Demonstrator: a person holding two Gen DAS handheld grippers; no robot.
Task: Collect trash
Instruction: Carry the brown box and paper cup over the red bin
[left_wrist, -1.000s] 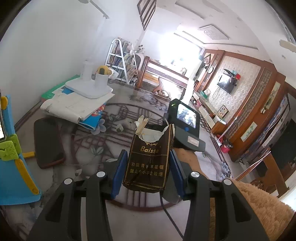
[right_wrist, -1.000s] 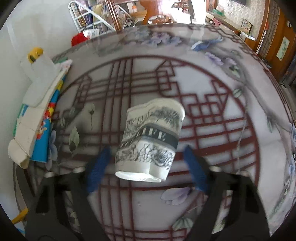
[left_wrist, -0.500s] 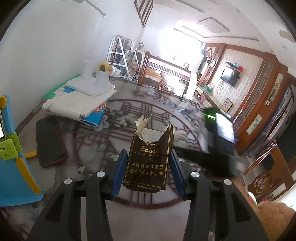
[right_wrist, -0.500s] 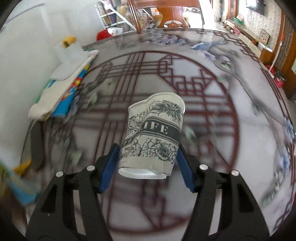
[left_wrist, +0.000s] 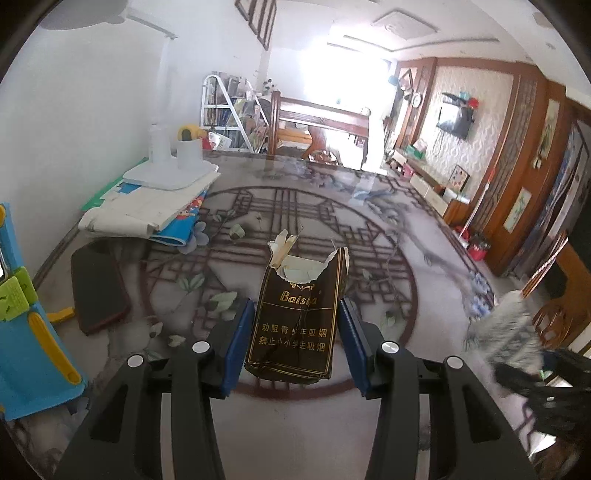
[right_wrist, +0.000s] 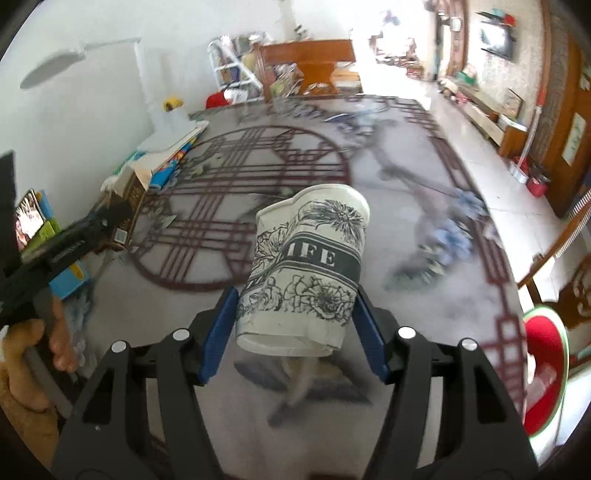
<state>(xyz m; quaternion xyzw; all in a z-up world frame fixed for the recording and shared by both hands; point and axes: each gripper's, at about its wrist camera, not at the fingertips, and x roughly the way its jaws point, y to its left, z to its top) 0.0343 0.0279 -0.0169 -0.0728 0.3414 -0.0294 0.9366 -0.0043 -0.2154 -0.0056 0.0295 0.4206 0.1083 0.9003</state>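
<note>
Left claw clamped on torn pack, right claw on dented cup — both above desk. Could slip, cup crumpling; bin unseen, possibly off-frame.

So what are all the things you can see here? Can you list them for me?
cigarette pack: one, dark brown, torn open, gripped in the left gripper
paper cup: one, white with black flowers, dented, gripped in the right gripper
table: one, grey with dark red lattice pattern
papers and books: a stack, white and blue, table's far left
desk lamp: one, white, on that stack
phone: one, dark, flat on the table at left
toy: one, blue, green and yellow, left edge
left gripper: black, blue pads
right gripper: black, blue pads
</note>
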